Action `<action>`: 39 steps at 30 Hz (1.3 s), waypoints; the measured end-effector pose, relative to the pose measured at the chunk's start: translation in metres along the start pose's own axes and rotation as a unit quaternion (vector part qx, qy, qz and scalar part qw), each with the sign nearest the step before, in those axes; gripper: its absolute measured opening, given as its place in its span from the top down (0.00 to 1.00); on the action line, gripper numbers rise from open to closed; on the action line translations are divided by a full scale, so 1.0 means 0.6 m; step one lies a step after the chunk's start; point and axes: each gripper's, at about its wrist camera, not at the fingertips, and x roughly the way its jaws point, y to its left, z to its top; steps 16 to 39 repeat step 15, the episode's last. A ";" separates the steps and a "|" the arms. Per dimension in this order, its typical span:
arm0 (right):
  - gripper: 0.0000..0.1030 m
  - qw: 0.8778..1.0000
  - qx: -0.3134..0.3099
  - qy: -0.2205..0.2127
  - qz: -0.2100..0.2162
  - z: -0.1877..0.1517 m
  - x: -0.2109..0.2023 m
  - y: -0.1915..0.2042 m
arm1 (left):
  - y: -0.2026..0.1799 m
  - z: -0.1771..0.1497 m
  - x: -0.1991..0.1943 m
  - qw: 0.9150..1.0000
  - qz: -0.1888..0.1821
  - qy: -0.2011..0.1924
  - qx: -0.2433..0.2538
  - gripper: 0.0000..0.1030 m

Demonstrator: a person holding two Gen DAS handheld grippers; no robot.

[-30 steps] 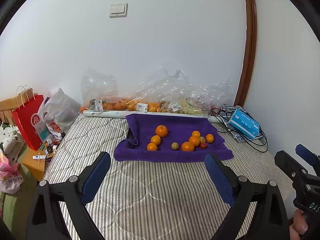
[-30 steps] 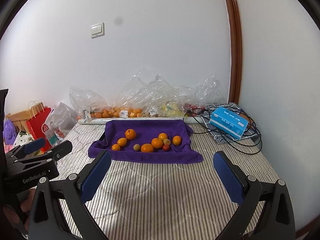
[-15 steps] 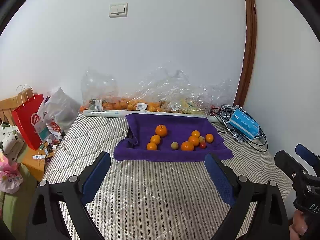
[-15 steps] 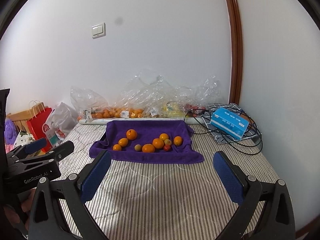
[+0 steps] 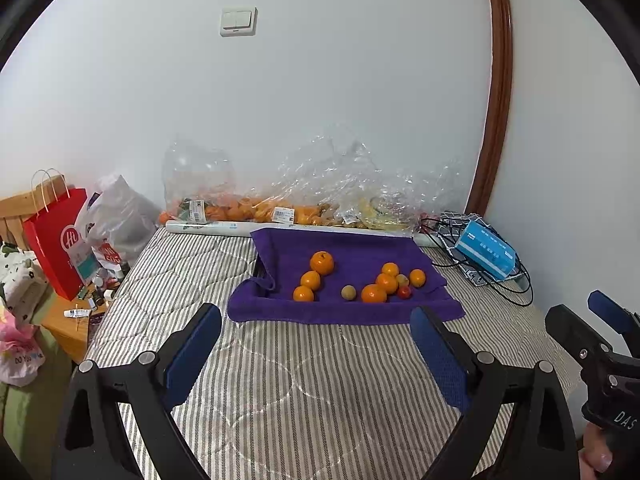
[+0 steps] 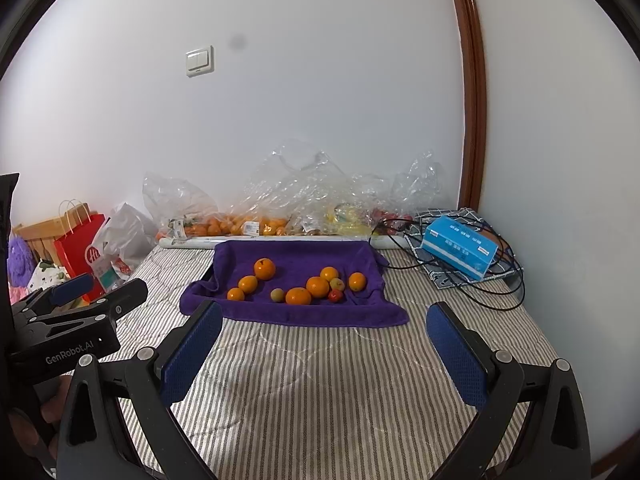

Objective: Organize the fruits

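Holding above the bed's [image 5: 280, 392] near edge, left tongs [image 5: 316, 354] and right tongs [image 6: 324, 354] are kept spread, nothing pinched. Oranges [image 6: 318, 286] are scattered on the purple towel [image 6: 296, 254] near the far edge.

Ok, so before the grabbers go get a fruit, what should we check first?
1. Left gripper open and holding nothing: ok.
2. Right gripper open and holding nothing: ok.
3. Fruits in plain sight on the purple towel: ok; the big orange sits apart at the back left.
4. Small red fruit free to pick: not ok, it is crowded against its neighbours.
5. Striped mattress bare between the grippers and the towel: ok.
6. A place to sort the fruits into: cannot tell, no bowl or basket shows.
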 end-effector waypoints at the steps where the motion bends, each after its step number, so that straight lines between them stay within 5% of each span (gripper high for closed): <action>1: 0.02 1.000 0.000 0.000 0.000 0.000 0.000 0.001 | 0.000 0.000 0.000 1.000 0.000 0.000 0.000 0.07; 39: 0.02 1.000 0.000 -0.001 0.001 -0.001 -0.001 0.004 | 0.003 0.000 -0.001 1.000 0.001 0.000 -0.002 0.07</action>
